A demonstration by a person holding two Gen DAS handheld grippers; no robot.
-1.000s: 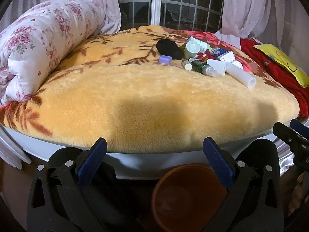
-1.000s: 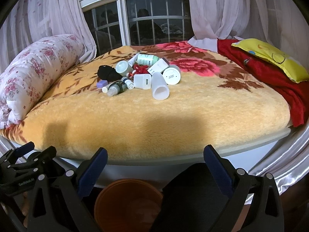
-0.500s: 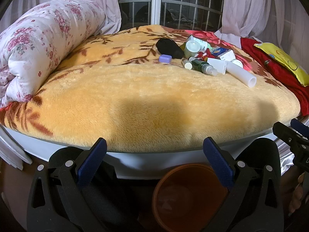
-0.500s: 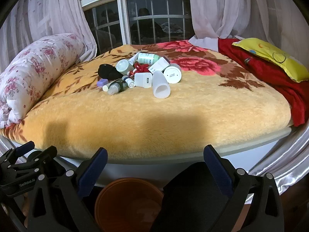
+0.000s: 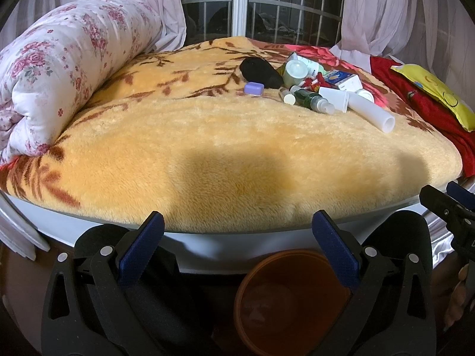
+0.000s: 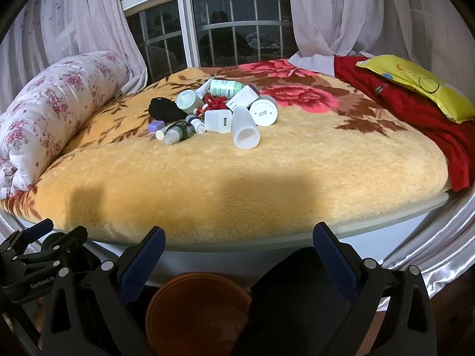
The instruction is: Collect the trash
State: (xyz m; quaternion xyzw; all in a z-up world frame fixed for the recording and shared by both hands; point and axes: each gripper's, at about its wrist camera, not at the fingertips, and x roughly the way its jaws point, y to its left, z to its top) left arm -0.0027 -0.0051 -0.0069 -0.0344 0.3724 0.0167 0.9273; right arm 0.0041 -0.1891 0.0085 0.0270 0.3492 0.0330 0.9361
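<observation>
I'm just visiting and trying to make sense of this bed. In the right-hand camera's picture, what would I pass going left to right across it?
Rolled floral quilt → black cloth bundle → white charger block → round white jar → red blanket → yellow pillow.

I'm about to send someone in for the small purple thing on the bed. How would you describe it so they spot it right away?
On the yellow blanket, find the trash pile near the window side. The purple piece lies at the pile's edge nearest the floral quilt roll, beside the black lump. It is the only lilac item, small and rounded.
</observation>
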